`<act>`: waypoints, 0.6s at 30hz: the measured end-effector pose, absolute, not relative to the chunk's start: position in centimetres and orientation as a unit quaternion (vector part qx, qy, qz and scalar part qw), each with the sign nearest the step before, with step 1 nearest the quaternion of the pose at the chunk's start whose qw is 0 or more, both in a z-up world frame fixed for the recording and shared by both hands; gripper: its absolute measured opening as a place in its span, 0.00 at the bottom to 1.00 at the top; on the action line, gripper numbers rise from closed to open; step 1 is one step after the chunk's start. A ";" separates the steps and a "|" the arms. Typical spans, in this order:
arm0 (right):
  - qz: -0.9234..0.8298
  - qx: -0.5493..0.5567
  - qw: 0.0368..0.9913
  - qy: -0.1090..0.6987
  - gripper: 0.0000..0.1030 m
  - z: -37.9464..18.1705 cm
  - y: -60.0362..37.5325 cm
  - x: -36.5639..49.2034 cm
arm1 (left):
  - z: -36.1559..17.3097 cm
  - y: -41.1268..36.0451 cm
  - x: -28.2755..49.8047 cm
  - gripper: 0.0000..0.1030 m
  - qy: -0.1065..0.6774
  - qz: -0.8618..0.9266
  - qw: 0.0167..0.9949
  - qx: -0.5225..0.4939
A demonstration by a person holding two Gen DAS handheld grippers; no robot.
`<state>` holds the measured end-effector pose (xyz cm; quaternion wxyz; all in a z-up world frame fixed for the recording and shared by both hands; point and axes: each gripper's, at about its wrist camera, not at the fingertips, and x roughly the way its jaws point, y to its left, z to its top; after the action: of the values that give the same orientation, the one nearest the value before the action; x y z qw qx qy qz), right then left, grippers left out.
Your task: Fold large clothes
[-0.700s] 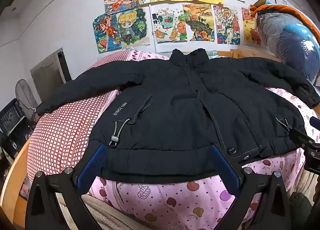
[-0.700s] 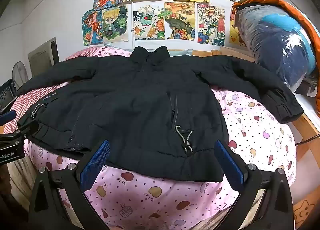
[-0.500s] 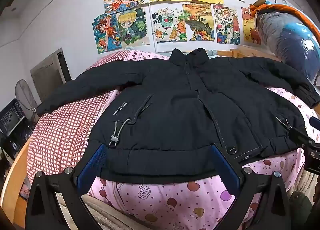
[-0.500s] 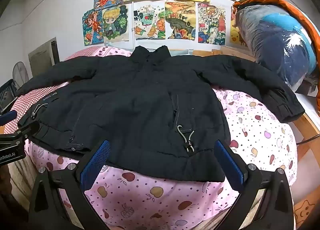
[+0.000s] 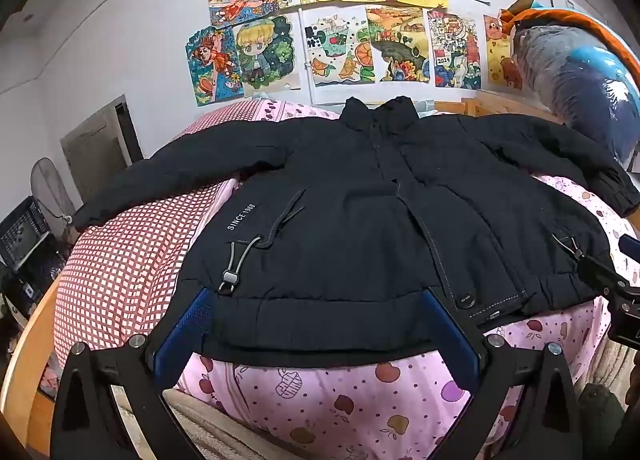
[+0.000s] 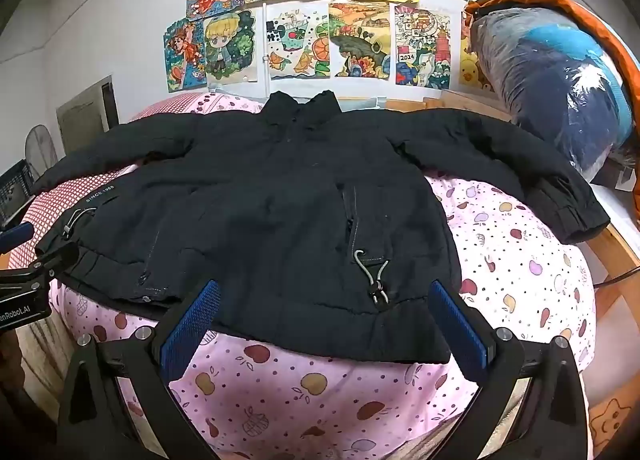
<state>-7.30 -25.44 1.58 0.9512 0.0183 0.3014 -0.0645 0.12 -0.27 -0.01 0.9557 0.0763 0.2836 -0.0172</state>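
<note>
Your left hand-held gripper tilts downward toward the bed with its blue-padded fingers spread as wide as they go, gripping nothing; the hem of the black padded jacket lies between and just beyond them. Your right hand-held gripper takes the same downward tilt, jaws fully apart and empty, over the hem on the other side.

The jacket lies front-up and flat on the pink fruit-print bedsheet, collar at 12 o'clock, sleeves stretched toward 9 and 3 o'clock.

The left view alone shows the red-and-white checked cover at 9 o'clock, the white "SINCE 1968" lettering read clearly, and the right hand-held gripper's tip at 3 o'clock. The right view alone shows the whole right cuff near the wooden bed rail, and the left hand-held gripper's tip at 9 o'clock. Both show the colourful paper drawings on the wall at 12 o'clock.
</note>
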 end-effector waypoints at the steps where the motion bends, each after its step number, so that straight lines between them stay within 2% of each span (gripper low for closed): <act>1: -0.065 0.019 0.951 0.301 0.99 1.6 -25.4 -7.4 | 0.0 -0.3 0.1 1.00 0.284 -0.017 0.956 0.076; 18: -0.064 0.019 0.951 0.301 0.99 1.6 -25.7 -7.5 | 0.0 0.3 0.3 1.00 0.283 -0.015 0.956 0.073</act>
<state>-7.49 -25.69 1.65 0.9513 0.0194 0.3009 -0.0643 0.25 0.29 0.03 0.9560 0.0735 0.2834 -0.0155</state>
